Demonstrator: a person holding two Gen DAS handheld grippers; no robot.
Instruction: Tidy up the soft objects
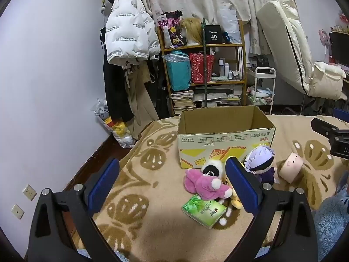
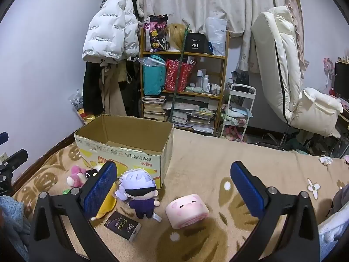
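An open cardboard box stands on the patterned blanket. In front of it lie a pink plush, a white-haired doll in purple, a pink block-shaped plush and a yellow plush. A green tissue pack lies near the pink plush, and a dark tissue pack lies by the doll. My left gripper hangs open above the blanket, left of the toys. My right gripper is open, with the doll and the block plush below its span.
A cluttered wooden shelf, hanging coats and a white cart stand behind the bed. A cream chair is at the right. A crumpled paper lies on the blanket. Blue fleece shows at the edge.
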